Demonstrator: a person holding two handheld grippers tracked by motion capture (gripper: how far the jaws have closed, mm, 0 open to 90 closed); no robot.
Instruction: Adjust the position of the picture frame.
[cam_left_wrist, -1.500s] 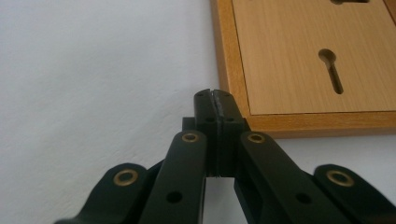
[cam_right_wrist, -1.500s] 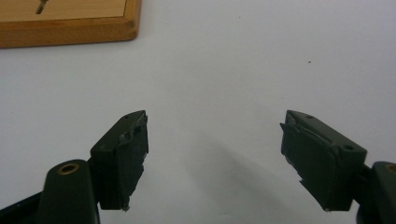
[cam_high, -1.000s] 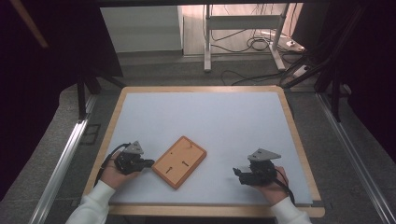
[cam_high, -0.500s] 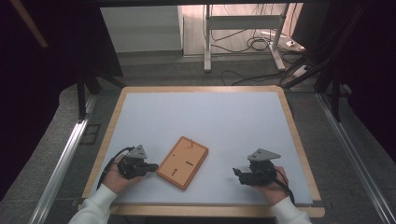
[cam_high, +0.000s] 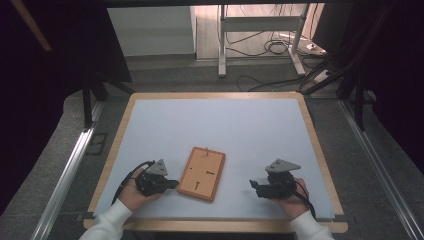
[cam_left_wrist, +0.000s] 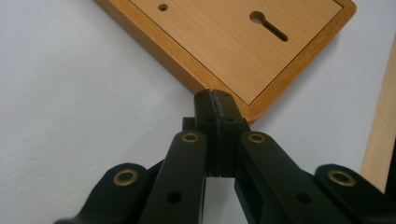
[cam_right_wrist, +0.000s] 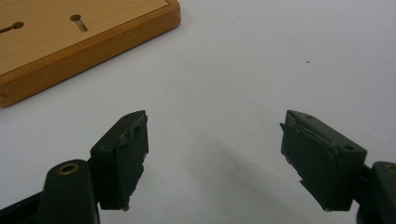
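- High view: I see the wooden board (cam_high: 202, 173) lying flat on the white table top (cam_high: 215, 130), near the front edge, tilted, between my two grippers. The left gripper (cam_high: 171, 184) sits just beside the board's near left corner; the right gripper (cam_high: 253, 186) rests well apart from it on the other side. Nothing is lifted, so I judge the work barely begun: the board is yet to be gripped or moved.
- Left gripper view: the left gripper (cam_left_wrist: 215, 100) has its jaws clenched together on nothing, tips at the rim of the board (cam_left_wrist: 243, 42), touching or nearly so; I cannot tell which. This view alone gives the keyhole slot (cam_left_wrist: 268, 25) and the recessed panel.
- Right gripper view: the right gripper (cam_right_wrist: 214, 128) has its jaws spread wide over bare table, holding nothing. The board (cam_right_wrist: 70, 37) lies up and to the left, apart. This settles the spread jaws, which the high view leaves too small to read.
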